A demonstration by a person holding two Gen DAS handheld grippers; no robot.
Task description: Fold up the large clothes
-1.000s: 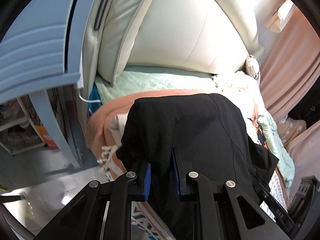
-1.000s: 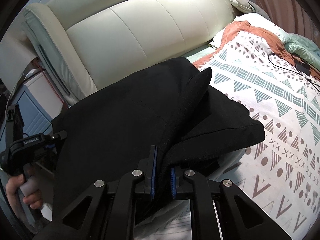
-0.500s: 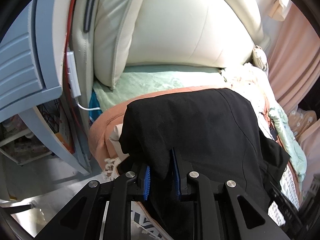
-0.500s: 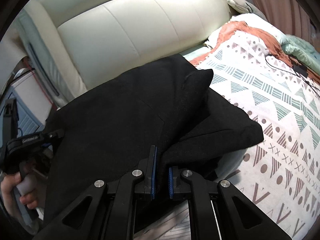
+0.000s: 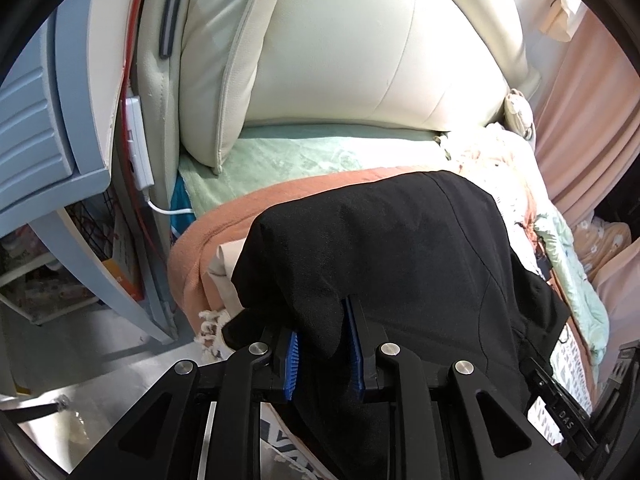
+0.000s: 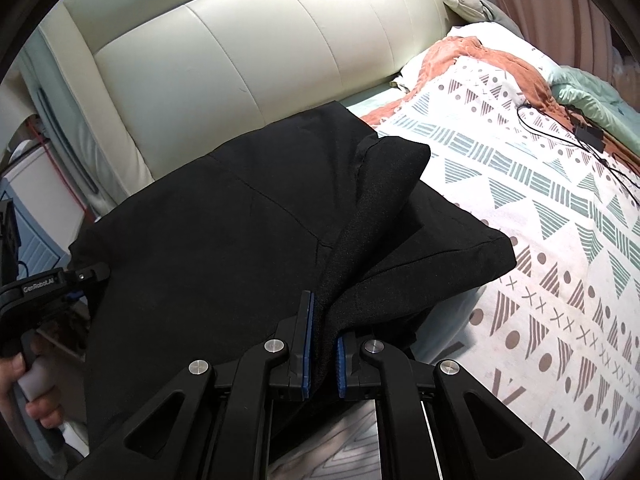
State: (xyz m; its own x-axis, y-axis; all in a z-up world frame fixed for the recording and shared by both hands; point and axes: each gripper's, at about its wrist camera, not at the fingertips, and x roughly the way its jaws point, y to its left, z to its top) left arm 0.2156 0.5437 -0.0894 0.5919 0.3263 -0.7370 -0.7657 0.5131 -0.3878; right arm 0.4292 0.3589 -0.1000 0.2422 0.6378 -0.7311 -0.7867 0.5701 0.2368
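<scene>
**Black garment carried toward the headboard, both corners pinched**

Both grippers have advanced toward the headboard since a second ago: in the left wrist view the blue cabinet has slid out to the left edge and the cushion fills more of the picture, while in the right wrist view the garment's far edge now reaches closer to the headboard.

Nearest, the left gripper [image 5: 322,350] has its blue pads closed on a hanging tip of the black garment [image 5: 400,248], with some gap showing beside the cloth. The right gripper [image 6: 322,346] has its pads pressed tight on a bunched fold of the same garment [image 6: 224,232]. The person's hand [image 6: 24,384] on the left tool shows at the left edge of the right view.

Beyond the pads, the garment spreads away from both grippers over the bed's near-left corner, lying on the patterned quilt [image 6: 560,240] and an orange blanket [image 5: 224,220]. A loose flap rises just past the right gripper, and a doubled part juts out to the right.

The held edge runs left to right between the two grippers, so the cloth's body lies straight ahead of both, toward the headboard [image 6: 248,52]. Judging by this, the fold should go forward, near edge onto far edge, both hands moving together. Neither is clearly nearer.

Far right, cables [image 6: 576,132] lie on the quilt, well clear.
</scene>
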